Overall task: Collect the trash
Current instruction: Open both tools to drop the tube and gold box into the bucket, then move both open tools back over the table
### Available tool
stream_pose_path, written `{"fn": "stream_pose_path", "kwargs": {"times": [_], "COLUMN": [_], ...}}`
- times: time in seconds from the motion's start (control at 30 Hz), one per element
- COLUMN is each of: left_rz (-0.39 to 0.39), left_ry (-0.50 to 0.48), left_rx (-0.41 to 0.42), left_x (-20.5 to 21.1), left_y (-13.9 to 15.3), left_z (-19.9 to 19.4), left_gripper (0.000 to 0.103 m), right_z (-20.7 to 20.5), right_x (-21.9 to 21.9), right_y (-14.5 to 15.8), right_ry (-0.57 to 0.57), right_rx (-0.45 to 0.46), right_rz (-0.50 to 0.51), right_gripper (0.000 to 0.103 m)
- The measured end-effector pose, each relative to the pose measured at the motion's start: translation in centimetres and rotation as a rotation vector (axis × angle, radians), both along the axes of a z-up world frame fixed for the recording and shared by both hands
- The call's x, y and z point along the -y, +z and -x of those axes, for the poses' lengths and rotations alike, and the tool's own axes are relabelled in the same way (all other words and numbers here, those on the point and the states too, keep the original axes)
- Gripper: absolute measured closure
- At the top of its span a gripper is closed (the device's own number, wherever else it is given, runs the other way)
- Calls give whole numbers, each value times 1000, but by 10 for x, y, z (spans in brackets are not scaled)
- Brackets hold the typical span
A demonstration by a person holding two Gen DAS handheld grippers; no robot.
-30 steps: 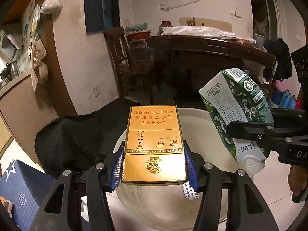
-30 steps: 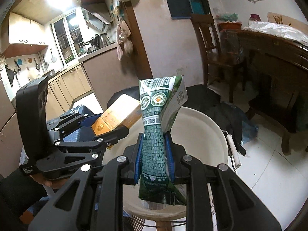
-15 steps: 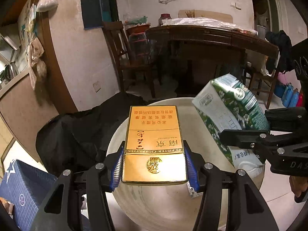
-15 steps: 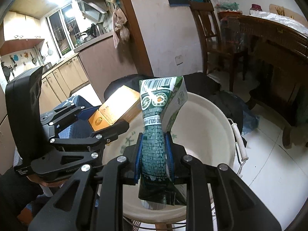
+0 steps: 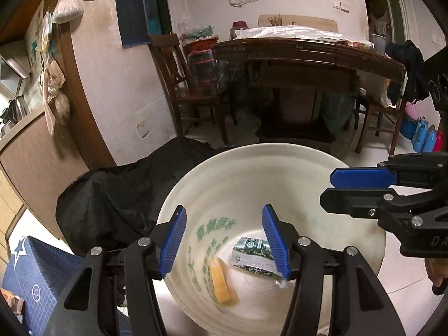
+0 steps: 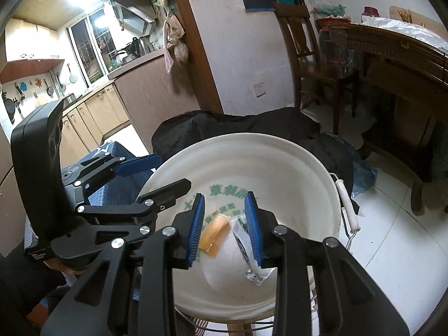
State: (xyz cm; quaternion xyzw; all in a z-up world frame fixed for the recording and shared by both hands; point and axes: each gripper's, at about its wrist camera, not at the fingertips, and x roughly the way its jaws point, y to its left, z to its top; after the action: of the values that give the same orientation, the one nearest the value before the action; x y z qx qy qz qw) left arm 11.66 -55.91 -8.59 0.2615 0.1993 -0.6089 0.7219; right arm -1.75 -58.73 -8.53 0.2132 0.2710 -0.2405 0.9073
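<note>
both pieces of trash dropped into the white bucket

the left gripper [image 5: 224, 240] hangs over the white plastic bucket [image 5: 280, 162] with its blue pads standing wide apart and nothing between them. below and beyond its fingertips, down on the bucket's floor, lies the gold cigarette box [image 5: 222, 281], tilted against the printed wall, and just to its right the green milk carton [image 5: 256, 253] on its side. both rest inside the bucket, touching or nearly touching each other.

the right gripper [image 6: 225, 226] has just been opening its jaws; they now stand narrowly parted with no carton pinched, only the bucket's inside seen through the gap. from its view the cigarette box [image 6: 215, 232] sits straight below the gap and the carton [image 6: 246, 247], with its torn foil end, sits under the right-hand pad.

both grippers point down into the bucket mouth from the near rim, side by side and close, which looks like the pose for letting go so the pieces fall inside, not on the floor. a black cloth [image 5: 117, 196] lies heaped beyond the bucket's far-left rim. the drop looks done for these two items; whether more trash waits elsewhere cannot be told.
</note>
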Motion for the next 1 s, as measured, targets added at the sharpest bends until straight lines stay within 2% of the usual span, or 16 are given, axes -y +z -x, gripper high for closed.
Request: {"fn": "stream_pose_path", "kwargs": {"times": [0.37,0.67,0.73,0.77,1.0], "left_rz": [14,24,28,30,62], "left_ry": [21,68,86,96,157], "left_rx": [13,25,39,48,53], "left_x": [-7,-25,-32,-37,-70], "left_y": [4,6,8,9,21], "left_z": [-2,-9,-12,-14,-31], "left_gripper": [45,45,45,45,45], "right_z": [5,-5,-8,-9,-31], "right_x": [1,-13,-18,-21,-43], "right_y": [2,11,13,14,21], "right_ry": [1,30,25,25,55], "right_rx": [17,22,23,25,14], "right_rz": [-4,30,47,55,120], "right_gripper": [75,74,63,61,58]}}
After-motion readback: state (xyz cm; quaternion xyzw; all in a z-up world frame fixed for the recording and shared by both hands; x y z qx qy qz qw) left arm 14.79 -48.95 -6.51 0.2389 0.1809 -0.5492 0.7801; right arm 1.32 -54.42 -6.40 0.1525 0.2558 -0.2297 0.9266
